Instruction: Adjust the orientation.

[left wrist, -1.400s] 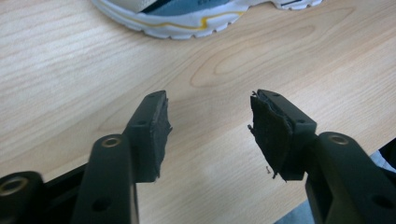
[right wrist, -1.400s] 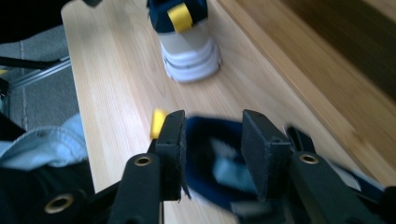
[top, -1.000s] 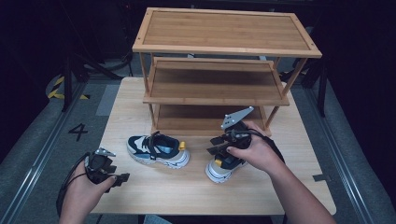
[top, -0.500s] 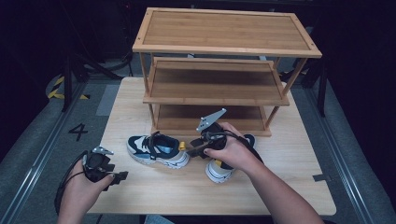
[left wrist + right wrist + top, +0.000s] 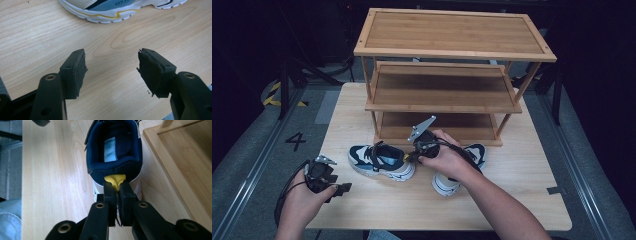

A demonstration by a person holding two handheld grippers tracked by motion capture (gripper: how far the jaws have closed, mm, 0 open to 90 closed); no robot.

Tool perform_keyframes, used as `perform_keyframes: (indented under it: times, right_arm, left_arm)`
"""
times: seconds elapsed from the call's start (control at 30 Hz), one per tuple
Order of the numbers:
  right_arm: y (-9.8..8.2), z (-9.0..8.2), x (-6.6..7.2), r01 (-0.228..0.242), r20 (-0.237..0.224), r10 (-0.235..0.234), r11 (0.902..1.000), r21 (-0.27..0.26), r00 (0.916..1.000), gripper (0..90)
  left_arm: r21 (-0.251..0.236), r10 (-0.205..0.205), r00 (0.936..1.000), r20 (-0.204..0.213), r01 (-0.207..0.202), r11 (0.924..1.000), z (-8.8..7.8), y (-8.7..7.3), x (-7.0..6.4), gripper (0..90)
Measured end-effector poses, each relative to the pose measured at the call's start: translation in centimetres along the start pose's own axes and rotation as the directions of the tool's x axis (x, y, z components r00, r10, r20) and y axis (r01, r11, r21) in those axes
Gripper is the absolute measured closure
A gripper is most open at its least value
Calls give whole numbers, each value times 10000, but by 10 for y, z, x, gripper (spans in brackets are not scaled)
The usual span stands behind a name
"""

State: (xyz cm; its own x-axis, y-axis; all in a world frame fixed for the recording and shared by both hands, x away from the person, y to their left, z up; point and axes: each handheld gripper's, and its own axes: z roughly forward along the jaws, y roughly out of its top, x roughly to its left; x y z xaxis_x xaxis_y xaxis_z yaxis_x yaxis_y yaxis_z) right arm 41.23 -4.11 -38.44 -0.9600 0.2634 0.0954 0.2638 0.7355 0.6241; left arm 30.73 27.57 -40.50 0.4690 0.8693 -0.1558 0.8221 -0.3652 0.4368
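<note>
Two blue, white and black sneakers lie on the wooden table [image 5: 362, 215] in front of a bamboo shoe rack [image 5: 452, 50]. The left sneaker [image 5: 379, 161] lies on its side with its heel to the right. My right gripper [image 5: 408, 156] has just been closing and is now shut on that sneaker's yellow heel tab [image 5: 115, 180], which is pinched between the pads [image 5: 110, 192] in the right gripper view, with the navy shoe opening [image 5: 115, 152] beyond. The other sneaker [image 5: 446, 184] lies under my right hand. My left gripper [image 5: 339, 189] rests open near the front left; its jaws [image 5: 112, 67] hold nothing.
The rack's bottom shelf edge [image 5: 170, 172] runs close to the right of the held sneaker. The left sneaker's sole [image 5: 112, 11] lies just beyond the left gripper. Bare tabletop stretches along the front edge and at the right.
My right gripper moved left from over the right sneaker to the left sneaker's heel and closed on the yellow tab. The left hand stayed put.
</note>
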Motion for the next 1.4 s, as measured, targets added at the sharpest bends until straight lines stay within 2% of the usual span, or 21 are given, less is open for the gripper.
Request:
perform_keyframes:
  times: [0.1, 0.2, 0.27, 0.37, 0.43, 0.5, 0.53, 0.6, 0.9, 1.07, 1.17, 1.2, 1.4]
  right_arm:
    - [-1, -2, 2, 27, -36, -26, 10000, 63, 10000, 875]
    - [-4, -8, 11, 239, -140, -238, 9997, 112, 9996, 875]
    - [-7, -13, 17, 371, -105, -370, 9992, 130, 9993, 875]
    - [-12, -20, 24, 442, -149, -441, 9990, 116, 9989, 875]
    - [-15, -22, 27, 508, -167, -507, 9987, 89, 9986, 874]
    - [-18, -24, 30, 523, -223, -522, 9986, 61, 9984, 874]
    - [-18, -24, 30, 523, -223, -522, 9986, 61, 9984, 874]
    - [-19, -24, 35, 621, -260, -619, 9981, 56, 9977, 874]
    - [-21, -23, 58, 1006, -680, -1001, 9949, 39, 9927, 874]
    - [-18, -18, 74, 1297, -1062, -1281, 9915, 86, 9861, 872]
    - [-17, -16, 77, 1372, -1211, -1353, 9905, 75, 9834, 871]
    - [-16, -14, 80, 1360, -1328, -1340, 9907, 61, 9820, 871]
    - [-13, -12, 86, 1519, -1410, -1504, 9884, 3, 9785, 865]
  left_arm:
    - [32, 35, 10000, 2, -35, 10000, 2, 1, 0, 390]
    - [80, 204, 9998, -41, -204, 9998, 10, 4, -3, 401]
    - [-166, 382, 9992, -92, -384, 9991, 18, 9, -8, 422]
    - [-398, 750, 9969, 246, -740, 9965, 31, 18, -16, 495]
    - [-479, 800, 9957, 464, -778, 9958, 40, 23, -21, 549]
    - [-359, 965, 9936, 585, -945, 9949, 51, 29, -26, 597]
    - [-359, 965, 9936, 585, -945, 9949, 51, 29, -26, 611]
    - [-144, 1145, 9916, 594, -1139, 9934, 60, 33, -31, 618]
    - [-88, 1410, 9889, 480, -1407, 9900, 63, 42, -36, 623]
    - [-59, 1600, 9869, 194, -1600, 9871, 66, 49, -40, 603]
    - [-32, 1557, 9876, 199, -1557, 9878, 69, 52, -42, 595]
    - [-108, 1749, 9844, 184, -1747, 9846, 70, 55, -42, 594]
    - [-169, 1849, 9826, 164, -1846, 9827, 73, 61, -49, 591]
